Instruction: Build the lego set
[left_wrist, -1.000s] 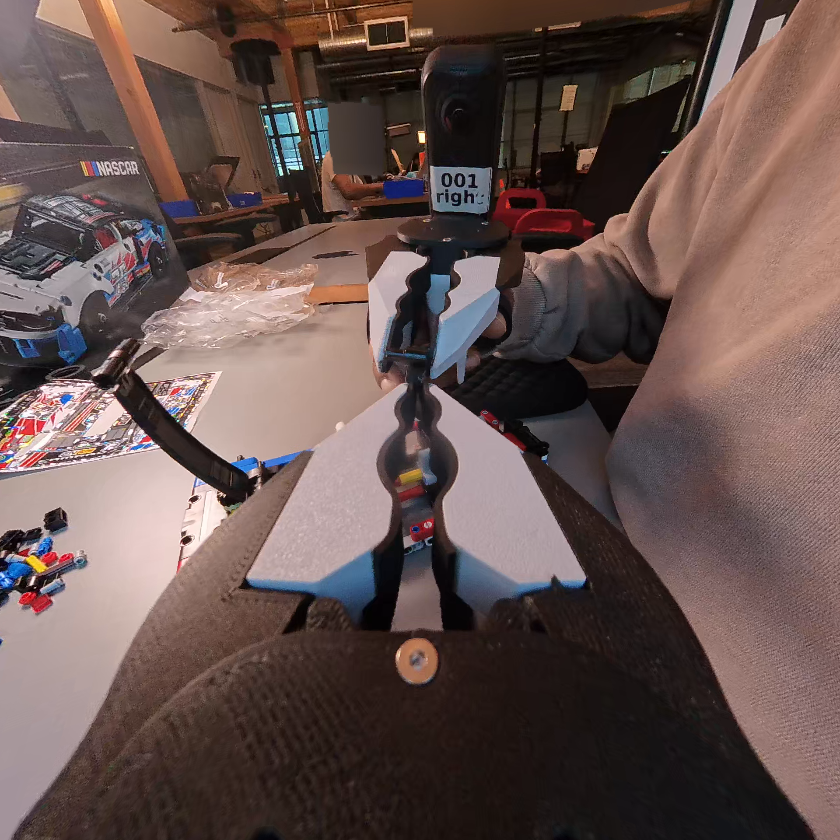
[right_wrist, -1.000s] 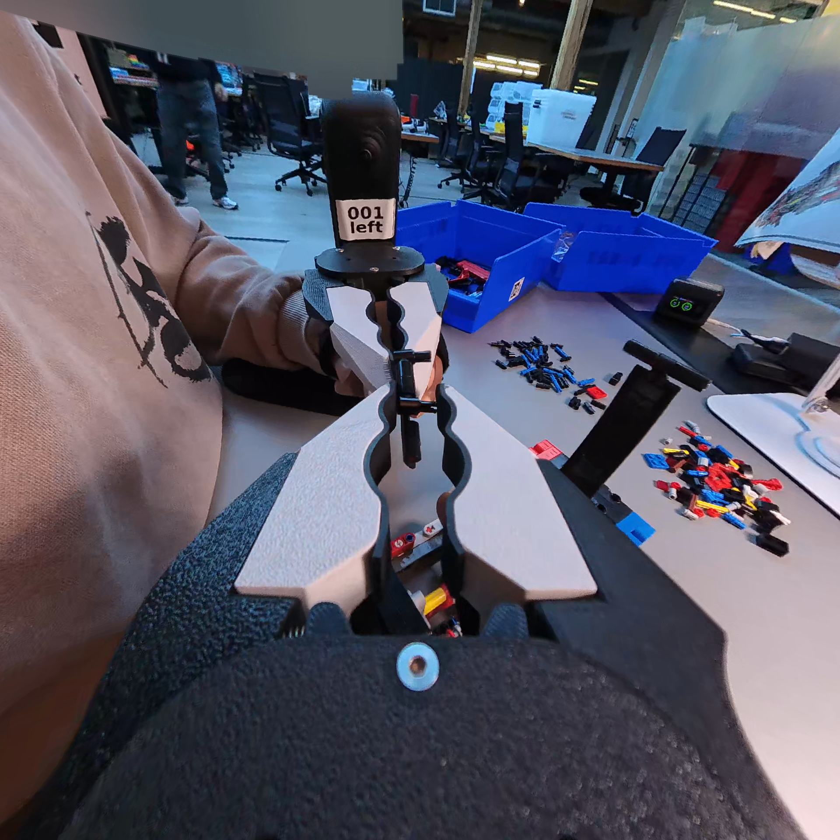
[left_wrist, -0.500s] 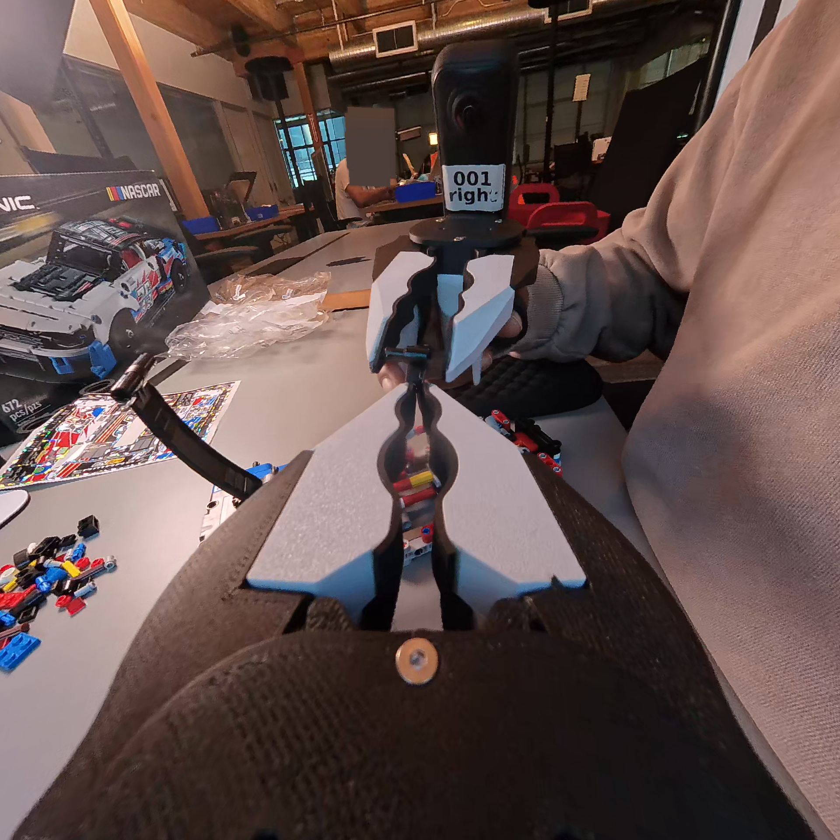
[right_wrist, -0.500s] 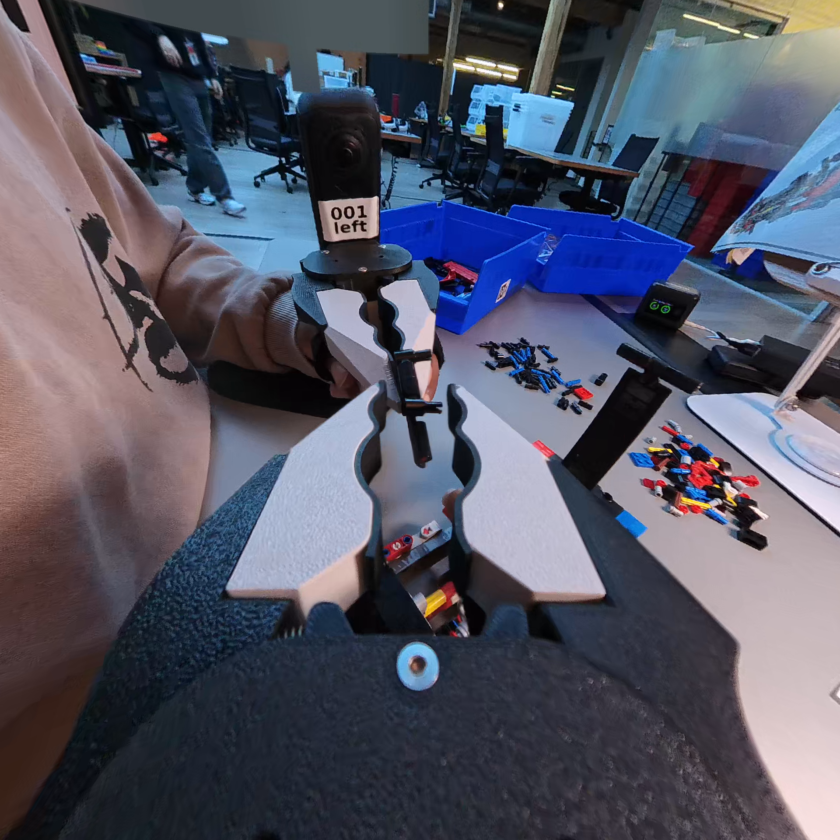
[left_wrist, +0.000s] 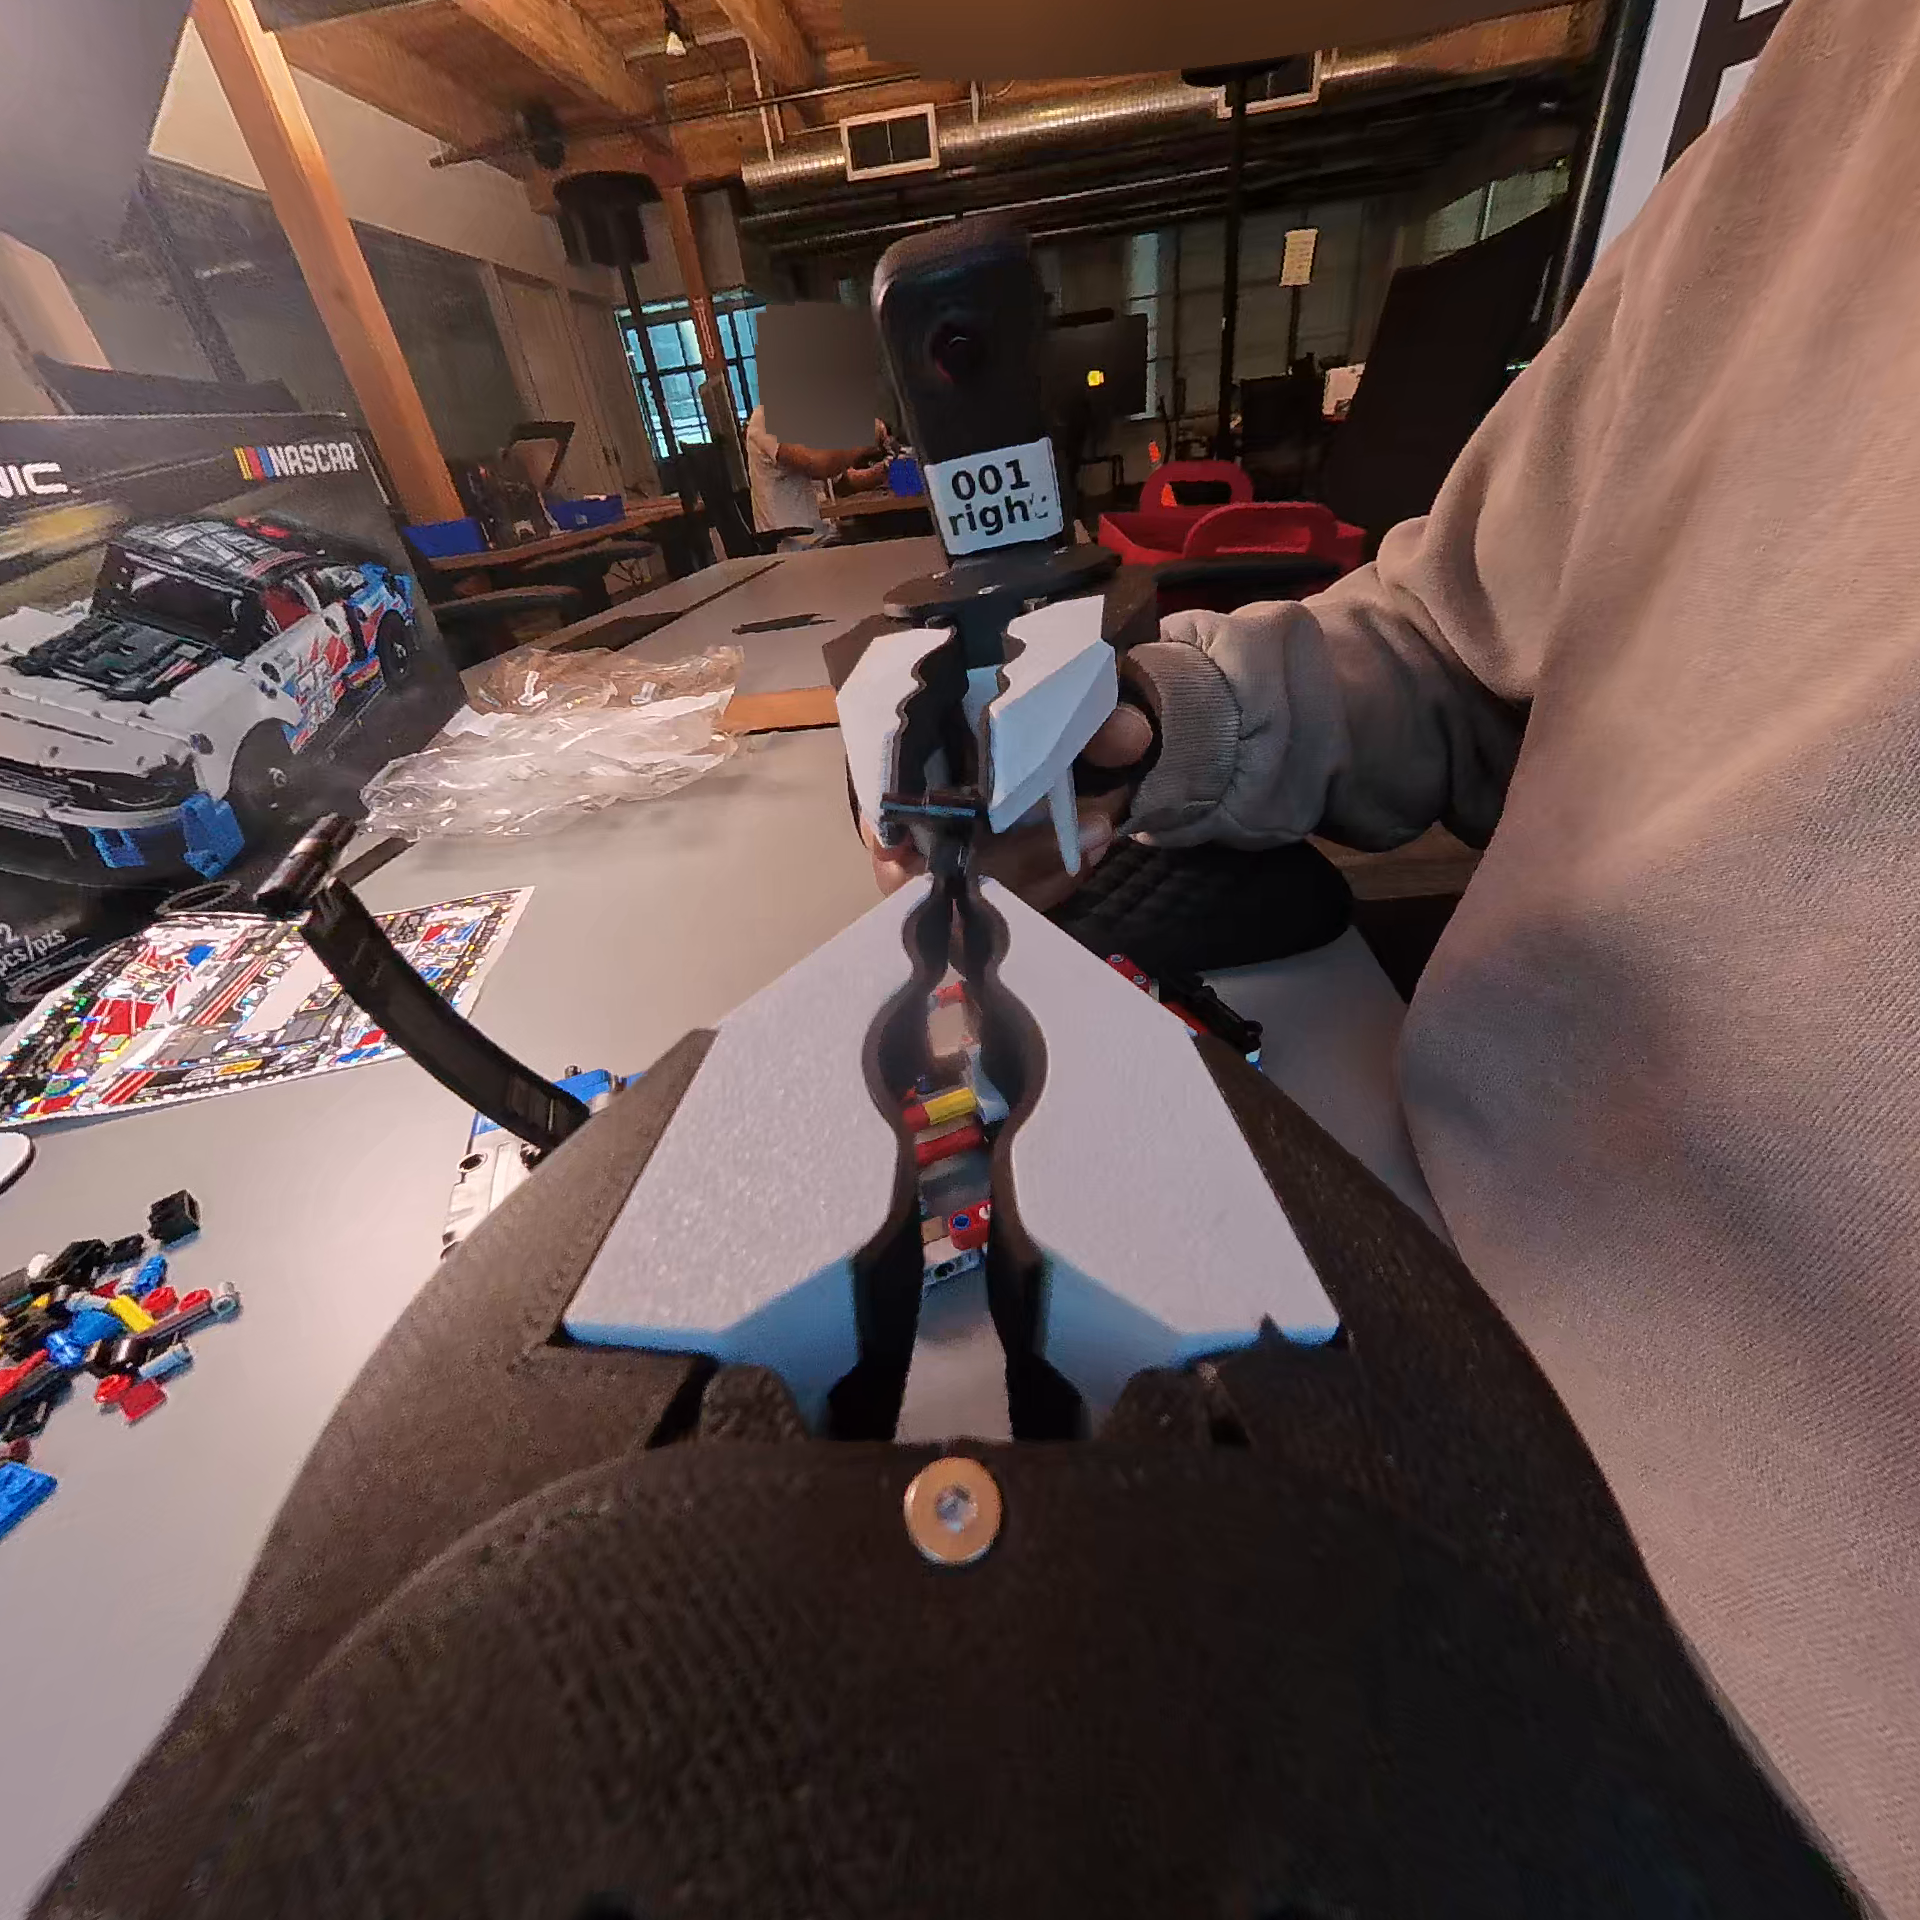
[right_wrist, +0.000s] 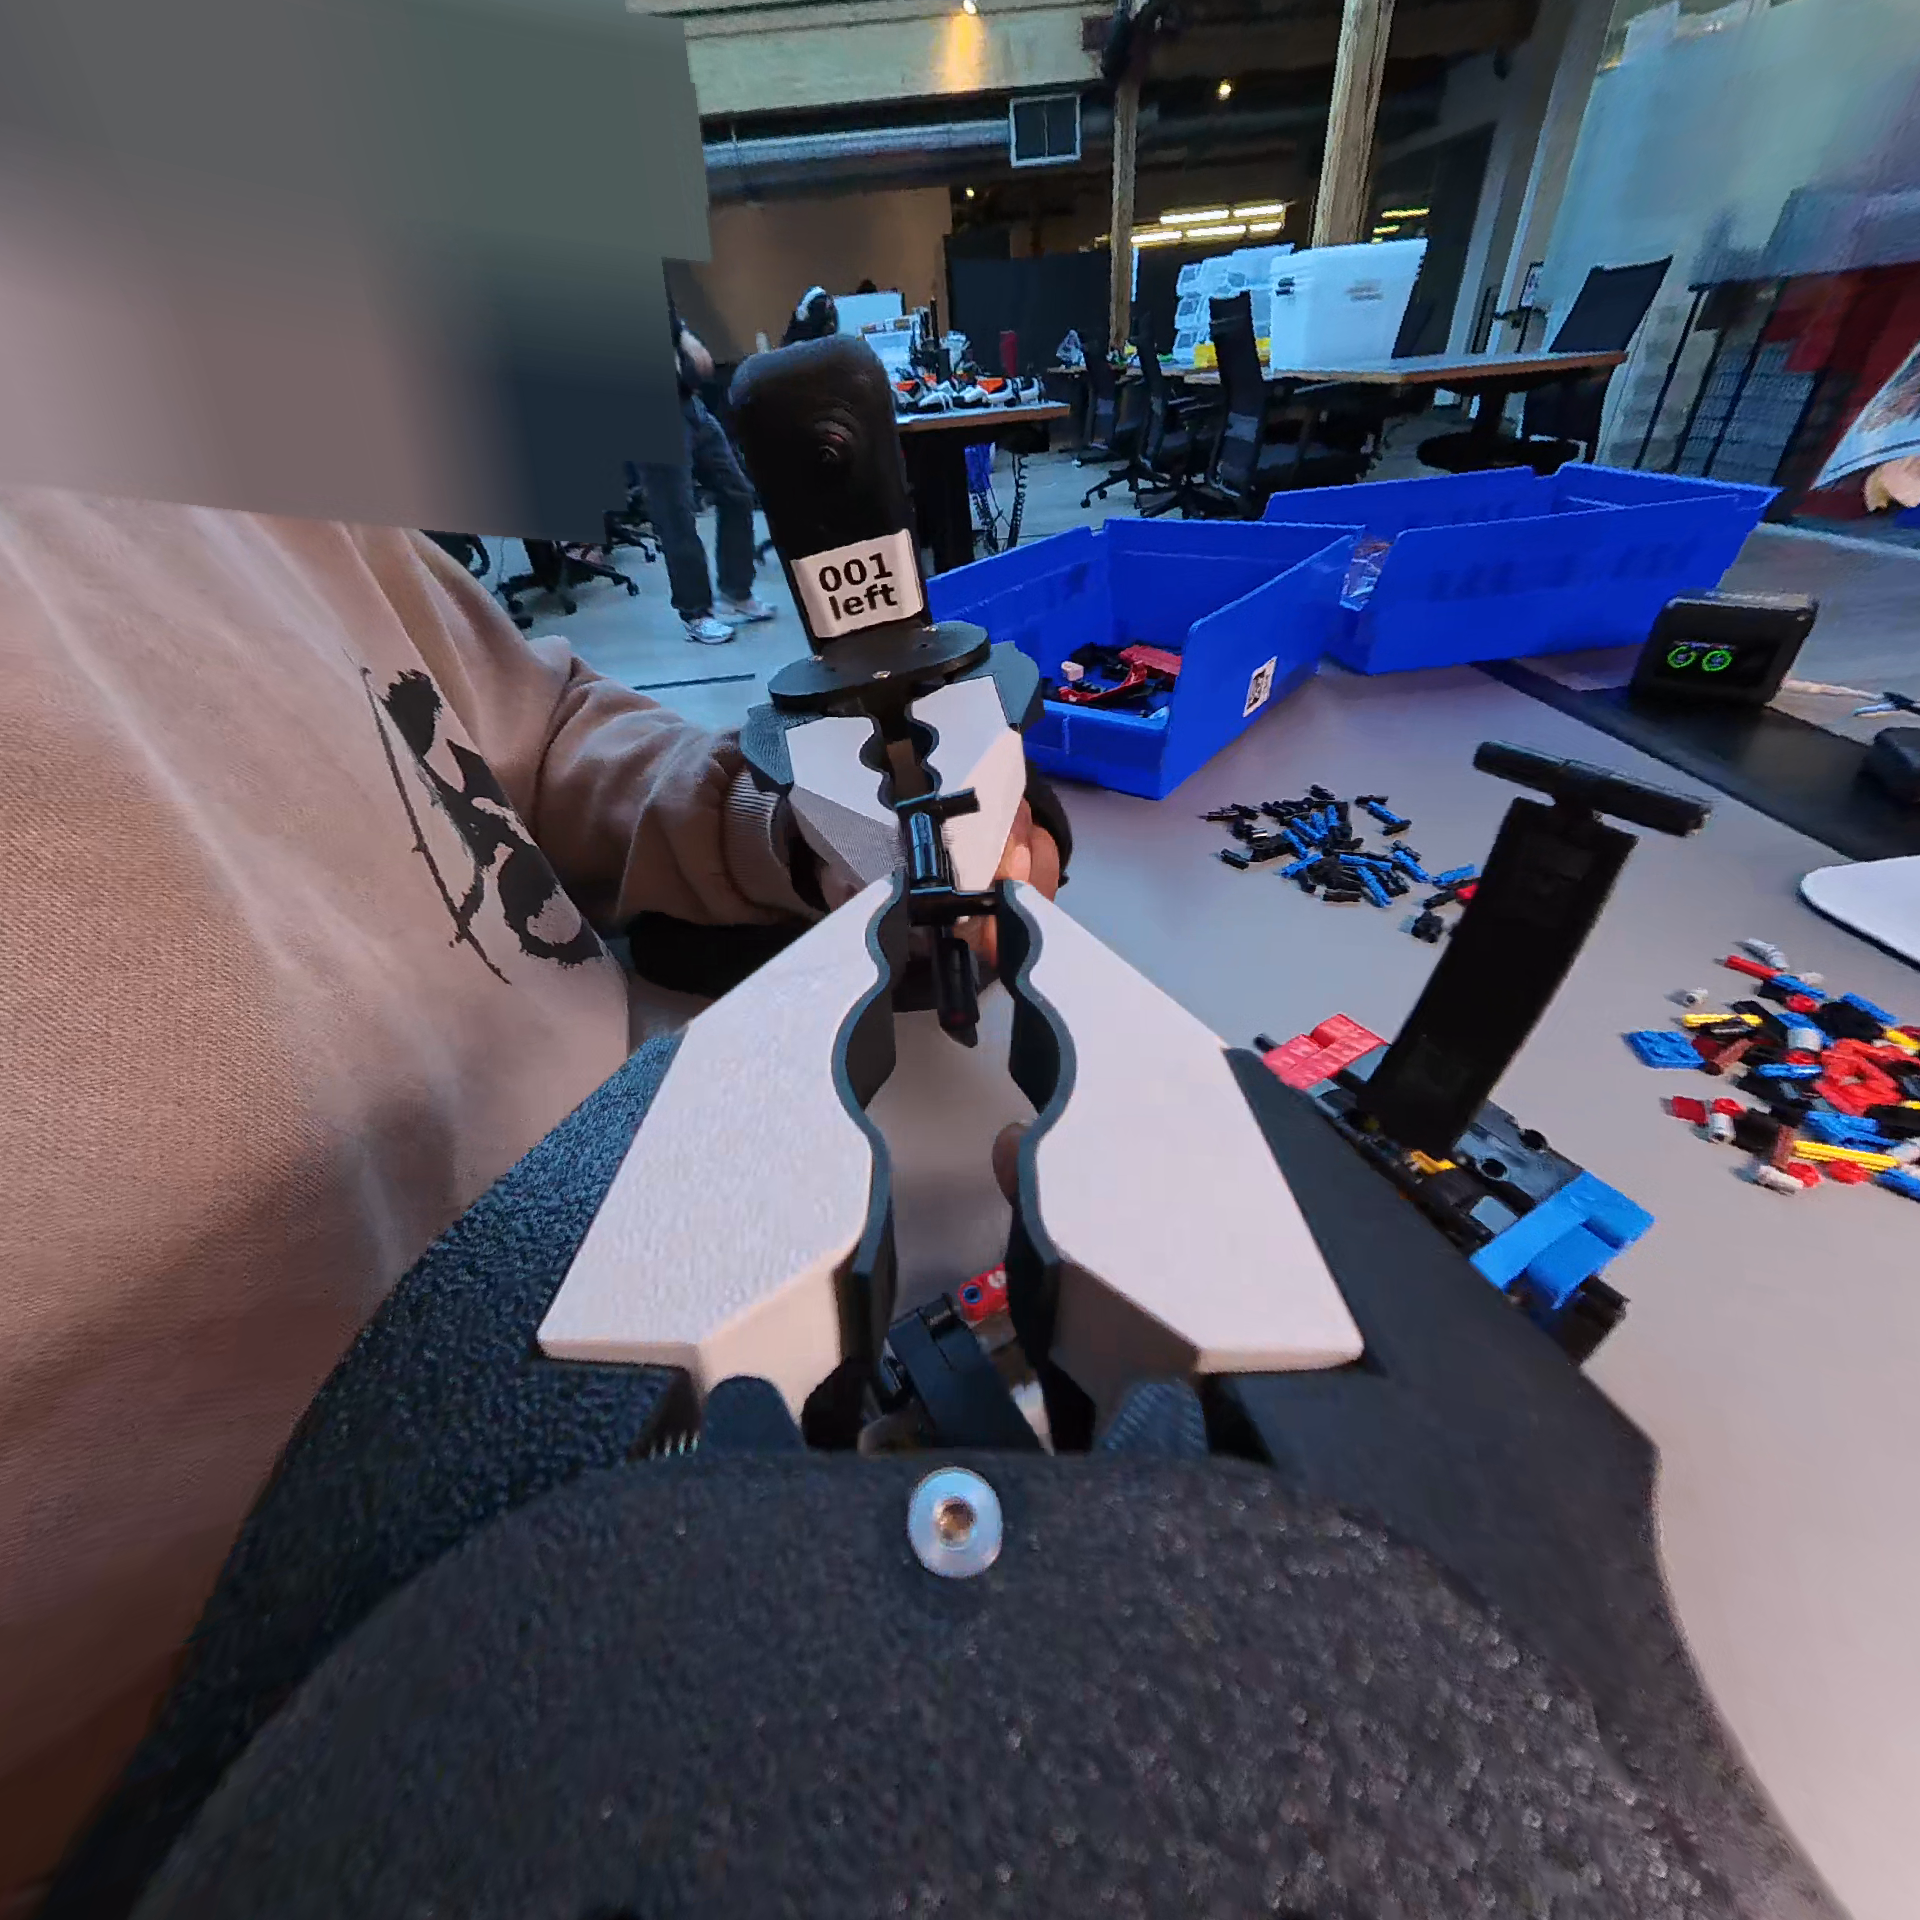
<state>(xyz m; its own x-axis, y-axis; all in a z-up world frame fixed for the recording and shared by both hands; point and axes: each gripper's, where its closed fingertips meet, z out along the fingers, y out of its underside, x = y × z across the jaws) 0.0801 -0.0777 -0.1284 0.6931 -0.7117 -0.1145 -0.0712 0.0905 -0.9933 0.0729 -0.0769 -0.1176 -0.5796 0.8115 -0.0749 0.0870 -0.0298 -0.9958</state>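
My left gripper (left_wrist: 951, 896) is shut on the thin end of a small black pin-and-axle piece (left_wrist: 932, 808). It holds the piece in the air above the table. The piece also shows in the right wrist view (right_wrist: 928, 836), with a red tip hanging down. My right gripper (right_wrist: 948, 896) faces the left one tip to tip. Its jaws stand a little apart on either side of the piece's lower crossbar. The part-built car model (right_wrist: 1496, 1174) lies on the grey table below, with a blue part (right_wrist: 1558, 1236) and a black upright bar (right_wrist: 1507, 935).
Piles of loose pieces (right_wrist: 1818, 1081) (right_wrist: 1340, 842) (left_wrist: 94, 1320) lie on the table. Blue bins (right_wrist: 1143, 623) stand behind. The set's box (left_wrist: 187, 623), a sticker sheet (left_wrist: 239, 997) and plastic bags (left_wrist: 561, 748) lie at the left. The person's torso is close by. My left and right fingertips are right by each other. My right gripper's tips are some 11 cm from the black upright bar (right_wrist: 1507, 935). My left wrist view (left_wrist: 418, 998) looks at it from another angle.
Both grippers have lifted and tilted together. The right jaws widened half a second ago and have narrowed again around the piece. The left gripper has kept its hold.
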